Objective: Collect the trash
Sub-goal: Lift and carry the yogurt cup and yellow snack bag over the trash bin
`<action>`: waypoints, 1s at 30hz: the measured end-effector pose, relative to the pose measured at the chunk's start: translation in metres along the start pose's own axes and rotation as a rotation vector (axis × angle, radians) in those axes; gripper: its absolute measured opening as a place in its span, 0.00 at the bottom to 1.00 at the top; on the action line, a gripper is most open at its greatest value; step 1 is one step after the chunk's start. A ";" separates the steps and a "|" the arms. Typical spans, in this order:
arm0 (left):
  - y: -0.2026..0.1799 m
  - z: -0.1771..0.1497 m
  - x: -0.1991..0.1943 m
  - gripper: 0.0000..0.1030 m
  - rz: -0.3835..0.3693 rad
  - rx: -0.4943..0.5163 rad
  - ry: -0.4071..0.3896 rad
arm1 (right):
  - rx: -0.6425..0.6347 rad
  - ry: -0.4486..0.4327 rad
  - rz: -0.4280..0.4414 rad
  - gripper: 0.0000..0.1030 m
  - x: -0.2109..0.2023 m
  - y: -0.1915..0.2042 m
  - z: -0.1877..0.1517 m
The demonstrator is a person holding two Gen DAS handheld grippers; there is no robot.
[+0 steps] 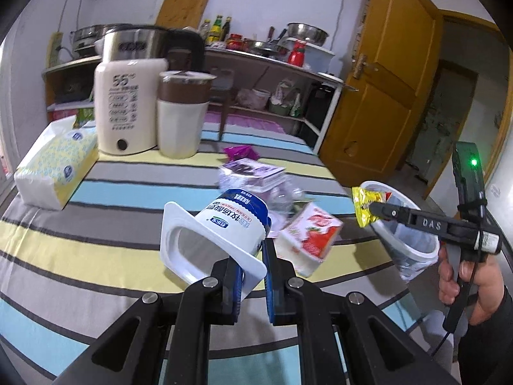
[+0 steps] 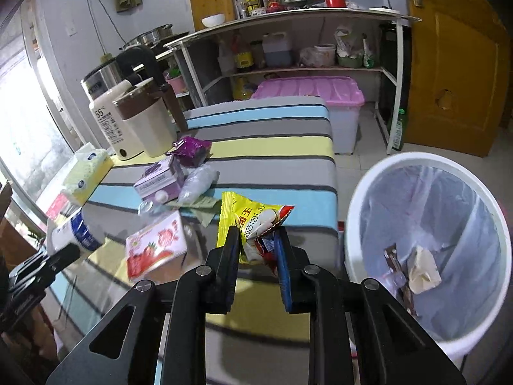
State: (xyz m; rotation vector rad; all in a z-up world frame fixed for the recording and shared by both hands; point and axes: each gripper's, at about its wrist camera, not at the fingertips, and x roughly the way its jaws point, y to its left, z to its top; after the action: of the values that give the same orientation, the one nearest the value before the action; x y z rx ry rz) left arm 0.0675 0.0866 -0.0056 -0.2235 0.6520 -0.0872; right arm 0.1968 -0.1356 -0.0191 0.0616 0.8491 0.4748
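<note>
The left gripper [image 1: 253, 256] is clamped tight on the square rim of a white yogurt cup [image 1: 221, 234], which hangs tipped with its mouth toward the camera, above the striped tablecloth [image 1: 96, 240]. The right gripper [image 2: 256, 243] pinches a crumpled yellow wrapper [image 2: 247, 221] between its narrowed fingers, lifted clear of the table and just beside the white trash bin [image 2: 362, 199], whose liner already holds a few scraps. Just past the cup lies a red strawberry carton [image 1: 309, 234]; behind it are a purple box [image 2: 160, 176], a clear plastic bag [image 2: 197, 183] and a purple packet [image 2: 189, 150]. At the far left stand a tissue pack [image 1: 54, 166], a cream kettle [image 1: 125, 109] and a brown-and-cream mug [image 1: 182, 112].
</note>
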 end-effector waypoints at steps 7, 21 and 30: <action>-0.040 0.005 0.001 0.11 -0.063 0.061 -0.001 | 0.032 -0.037 -0.016 0.22 -0.037 -0.015 -0.018; -0.141 0.024 0.045 0.11 -0.240 0.230 0.058 | 0.156 -0.079 -0.137 0.22 -0.079 -0.086 -0.042; -0.197 0.031 0.088 0.11 -0.337 0.310 0.107 | 0.216 -0.071 -0.200 0.22 -0.081 -0.126 -0.047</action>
State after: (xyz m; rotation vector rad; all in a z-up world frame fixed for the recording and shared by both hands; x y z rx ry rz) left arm 0.1543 -0.1127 0.0121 -0.0269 0.6933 -0.5233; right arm 0.1646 -0.2891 -0.0235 0.1892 0.8241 0.1907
